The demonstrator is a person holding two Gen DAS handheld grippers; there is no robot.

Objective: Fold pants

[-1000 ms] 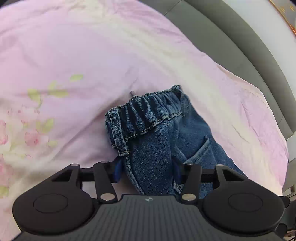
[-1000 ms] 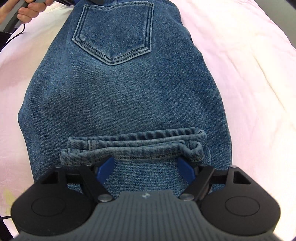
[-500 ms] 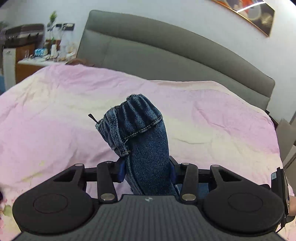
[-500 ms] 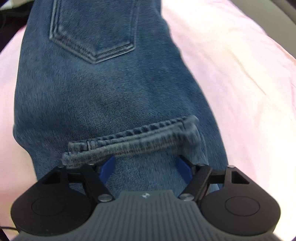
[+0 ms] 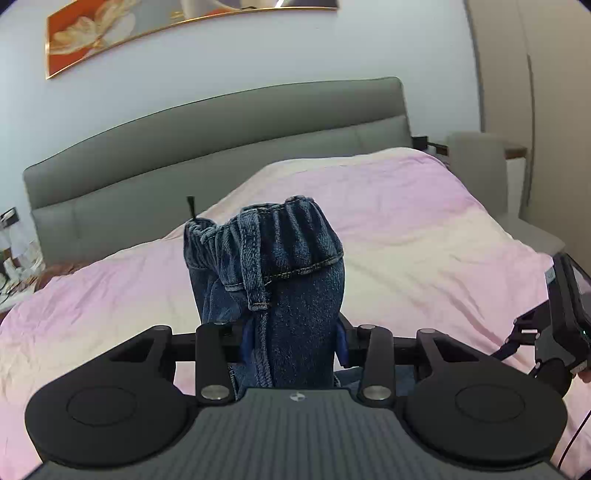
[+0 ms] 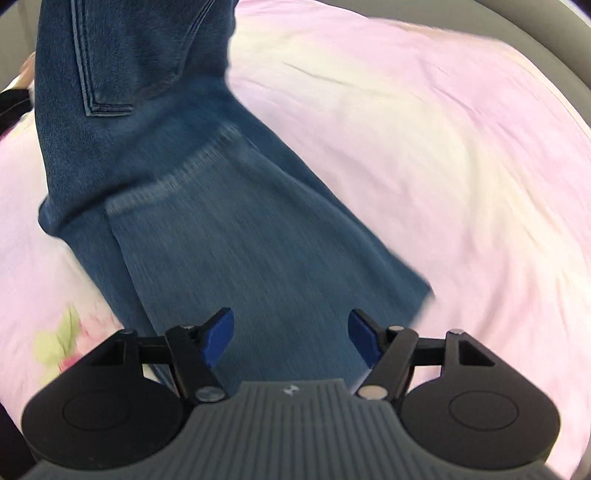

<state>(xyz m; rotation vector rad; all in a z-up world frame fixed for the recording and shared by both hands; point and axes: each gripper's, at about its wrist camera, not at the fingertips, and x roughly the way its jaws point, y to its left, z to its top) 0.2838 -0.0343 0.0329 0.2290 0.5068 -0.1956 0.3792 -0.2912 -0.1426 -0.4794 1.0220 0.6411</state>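
The blue denim pants [image 5: 291,288] stand up between the fingers of my left gripper [image 5: 293,347], which is shut on the bunched waistband end and holds it above the bed. In the right wrist view the pants [image 6: 236,221] hang from the upper left and spread over the bed, with a back pocket [image 6: 122,62] at the top and a blurred hem band across the middle. My right gripper [image 6: 291,332] is open, its blue pads [image 6: 218,332] apart just above the denim, holding nothing.
A pink and cream floral bedspread [image 5: 424,229] covers the bed. A grey padded headboard [image 5: 207,144] and a framed picture [image 5: 155,33] are behind. A bedside table with small items [image 5: 14,258] is far left. The other gripper [image 5: 565,317] shows at the right edge.
My left gripper has lifted and tilted up with the waistband, now facing the headboard. My right gripper has let go of the hem band and drawn back; the pants have stretched out.
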